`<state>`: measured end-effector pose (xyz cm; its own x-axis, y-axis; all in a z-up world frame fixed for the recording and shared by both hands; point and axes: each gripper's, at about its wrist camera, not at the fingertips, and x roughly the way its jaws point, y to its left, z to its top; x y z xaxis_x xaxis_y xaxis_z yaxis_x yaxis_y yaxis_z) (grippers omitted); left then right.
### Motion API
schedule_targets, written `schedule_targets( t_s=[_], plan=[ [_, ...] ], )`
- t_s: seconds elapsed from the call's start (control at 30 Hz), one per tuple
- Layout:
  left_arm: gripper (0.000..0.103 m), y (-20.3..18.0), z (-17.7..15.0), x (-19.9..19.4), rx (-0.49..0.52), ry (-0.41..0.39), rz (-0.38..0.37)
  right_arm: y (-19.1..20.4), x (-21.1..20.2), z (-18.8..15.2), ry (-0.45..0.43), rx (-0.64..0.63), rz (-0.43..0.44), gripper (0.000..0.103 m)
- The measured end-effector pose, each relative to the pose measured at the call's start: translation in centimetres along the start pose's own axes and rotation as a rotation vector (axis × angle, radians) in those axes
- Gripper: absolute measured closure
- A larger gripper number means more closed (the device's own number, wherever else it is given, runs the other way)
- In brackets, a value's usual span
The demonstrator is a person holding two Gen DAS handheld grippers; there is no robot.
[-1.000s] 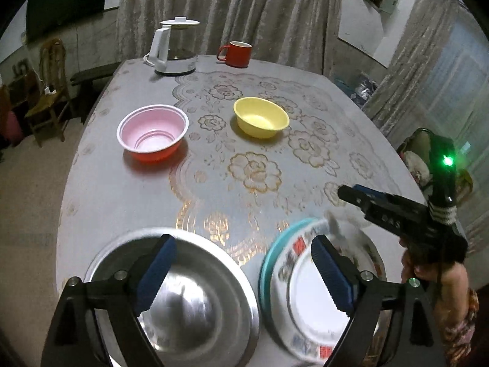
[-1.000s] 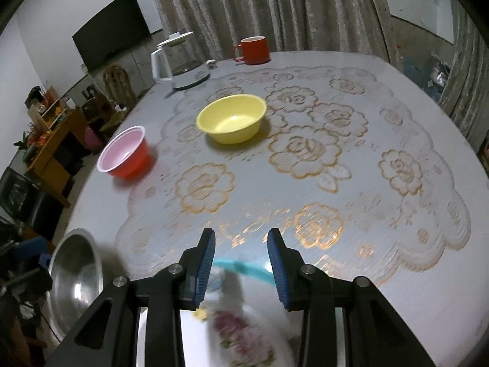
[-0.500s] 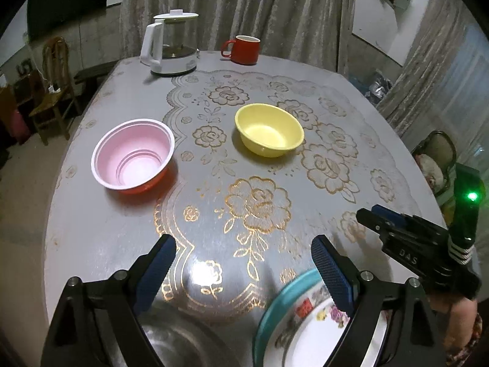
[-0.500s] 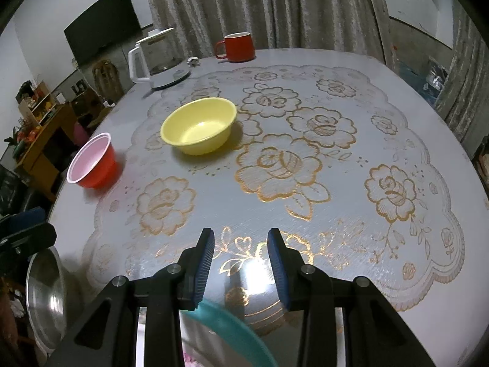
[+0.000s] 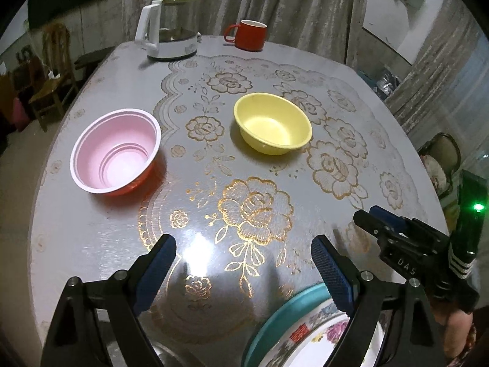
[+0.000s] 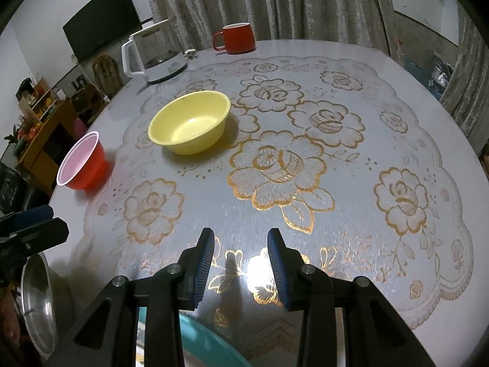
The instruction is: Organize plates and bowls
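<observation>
The left gripper [image 5: 243, 261] tilts steeply down over the table, jaws spread wide with nothing between them. The right gripper [image 6: 241, 263], equally tilted, has its jaws parted narrowly, empty too. A teal-rimmed flowered ceramic plate [image 5: 293, 333] lies just under both. Farther off, apart from each other, stand upright a round yellow plastic bowl [image 5: 273, 127] and a pink-lined red plastic bowl [image 5: 116, 151].

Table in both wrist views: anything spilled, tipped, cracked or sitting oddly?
Nothing stands out. The pink bowl and yellow bowl sit upright and apart on the table, both empty. The kettle and red mug stand upright at the far edge. No spill shows on the cloth.
</observation>
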<state>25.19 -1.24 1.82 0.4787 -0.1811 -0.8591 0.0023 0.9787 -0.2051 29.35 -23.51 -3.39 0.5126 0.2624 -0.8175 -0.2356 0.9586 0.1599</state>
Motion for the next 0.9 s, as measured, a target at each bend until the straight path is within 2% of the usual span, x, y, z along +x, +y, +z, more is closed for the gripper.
schedule_targets(
  t_s=[0.2, 0.43, 0.67, 0.9],
  plan=[
    [0.012, -0.4, 1.9, 0.6, -0.005, -0.037, 0.021, -0.1, 0.7, 1.8, -0.024, -0.047, -0.006, 0.067],
    [0.012, -0.1, 4.5, 2.7, -0.047, -0.035, 0.021, -1.1, 2.1, 4.8, -0.030, 0.005, 0.048, 0.067],
    [0.012, 0.3, 6.7, 5.1, -0.054, -0.026, 0.056, -1.0, 3.8, 8.0, -0.031, 0.027, 0.106, 0.067],
    [0.012, 0.4, 8.4, 7.5, -0.073, -0.026, 0.036, -1.4, 6.7, 10.1, -0.007, 0.078, 0.148, 0.067]
  ],
)
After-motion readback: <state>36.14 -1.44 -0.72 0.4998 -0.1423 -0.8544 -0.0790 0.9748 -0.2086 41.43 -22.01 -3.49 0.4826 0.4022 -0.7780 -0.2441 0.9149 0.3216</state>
